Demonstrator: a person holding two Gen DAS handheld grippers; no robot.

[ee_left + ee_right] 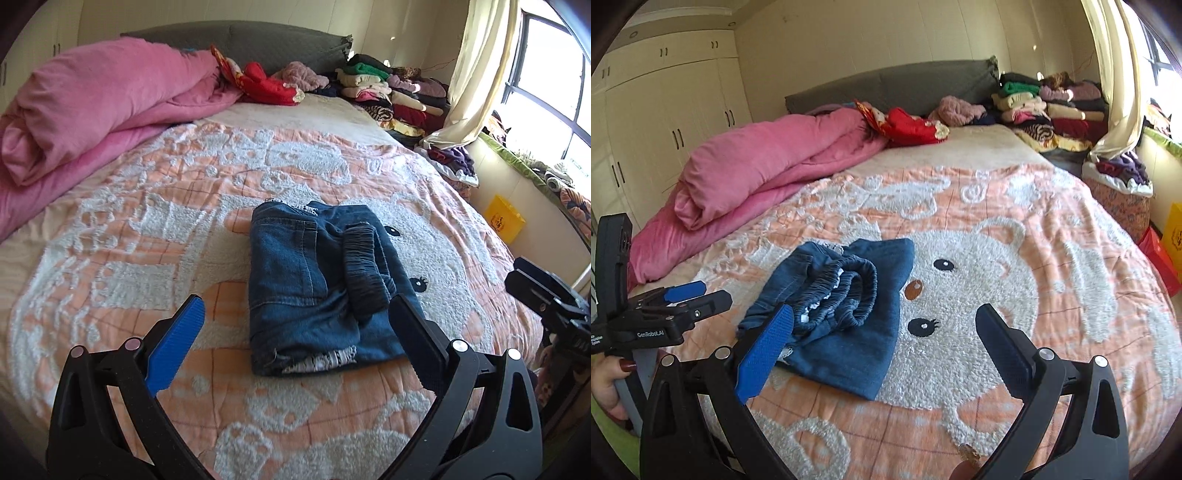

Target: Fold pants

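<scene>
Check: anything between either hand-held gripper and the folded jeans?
Nothing visible. The folded jeans lie alone on the bedspread. The left hand-held gripper and right hand-held gripper are both open, empty, with only bare bedspread beside the denim.

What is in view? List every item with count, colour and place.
jeans: one, blue, folded, mid-bedspread
bedspread: one, peach and white, covers bed
duvet: one, pink, rolled, bed's left side
headboard: one, grey, bed's far end
red cloth: one, by headboard
folded clothes pile: one, mixed colours, far right corner
curtain: one, cream, by window
wardrobe: one, cream, left wall
left gripper: open, empty
right gripper: open, empty
hand: one, holding left gripper's handle
</scene>
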